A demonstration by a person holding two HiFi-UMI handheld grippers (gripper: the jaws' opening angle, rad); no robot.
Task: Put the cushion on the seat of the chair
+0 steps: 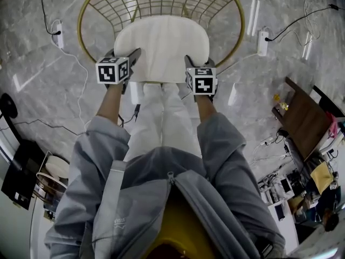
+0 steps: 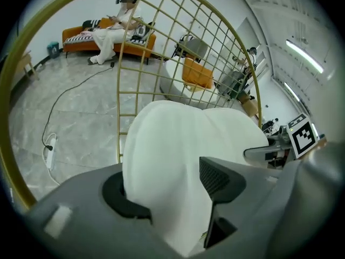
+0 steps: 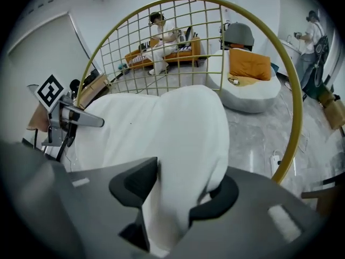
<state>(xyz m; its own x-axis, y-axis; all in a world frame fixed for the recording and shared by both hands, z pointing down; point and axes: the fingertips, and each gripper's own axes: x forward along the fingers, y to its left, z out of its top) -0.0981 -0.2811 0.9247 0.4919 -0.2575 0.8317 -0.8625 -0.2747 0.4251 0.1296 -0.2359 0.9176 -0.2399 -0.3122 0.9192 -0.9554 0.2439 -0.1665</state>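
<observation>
At the chair (image 3: 292,144) seat, left claw (image 1: 129,58) and right claw (image 1: 198,63) are opening, cushion (image 1: 161,45) edge between their pads; let go evenly so it lies flat.

Head view looks down; both gripper views share the cushion (image 2: 183,144).
</observation>
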